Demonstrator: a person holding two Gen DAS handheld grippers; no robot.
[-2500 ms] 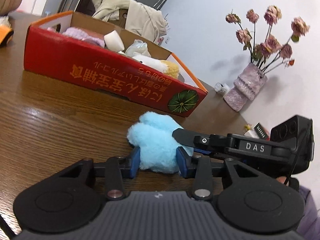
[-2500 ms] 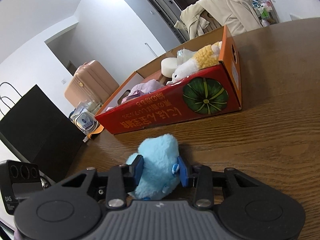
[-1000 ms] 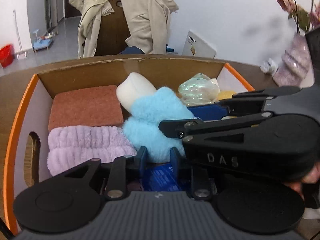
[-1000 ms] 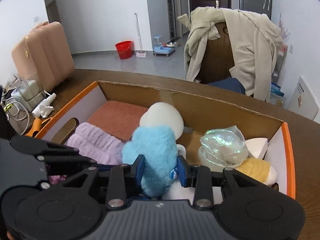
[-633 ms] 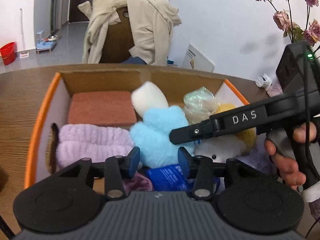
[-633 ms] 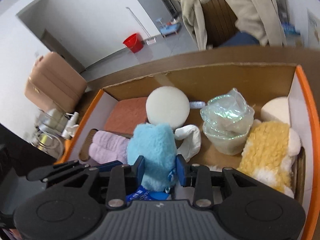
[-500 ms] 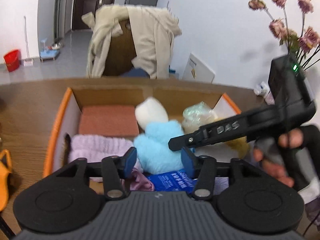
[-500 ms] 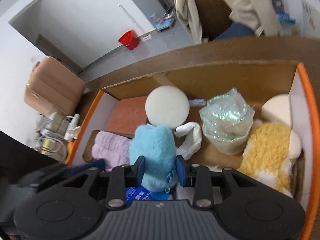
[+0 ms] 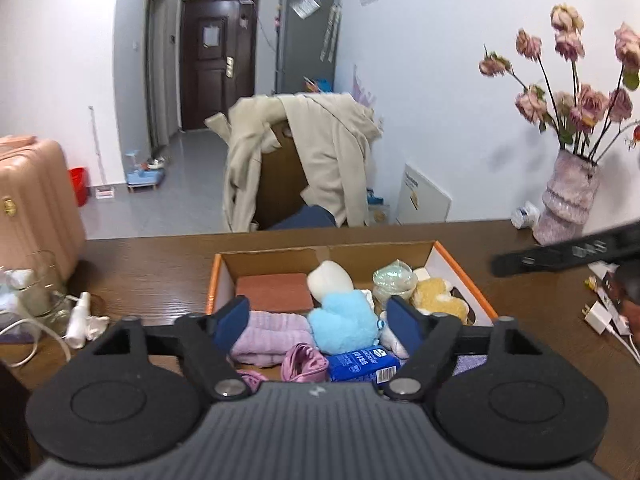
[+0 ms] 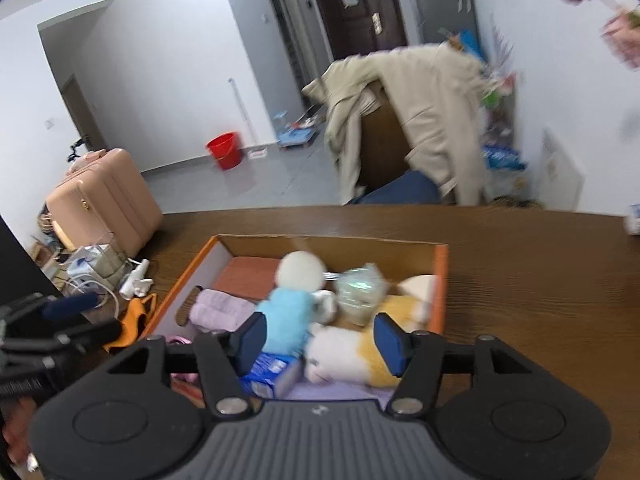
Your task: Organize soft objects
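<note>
The light blue plush lies in the middle of the orange-rimmed cardboard box, among a lilac towel, a white sponge, a yellow plush and a blue packet. My left gripper is open and empty, raised above the box's near side. My right gripper is open and empty too, above the box. A finger of the right gripper shows at the right edge of the left wrist view.
A vase of dried pink flowers stands on the wooden table at the right. A glass jar, cables and a small spray bottle lie to the left of the box. A chair draped with a beige coat stands behind the table.
Both grippers carried the blue plush from the table into the box, opened and let it go. Both have since lifted up and back from the box.
</note>
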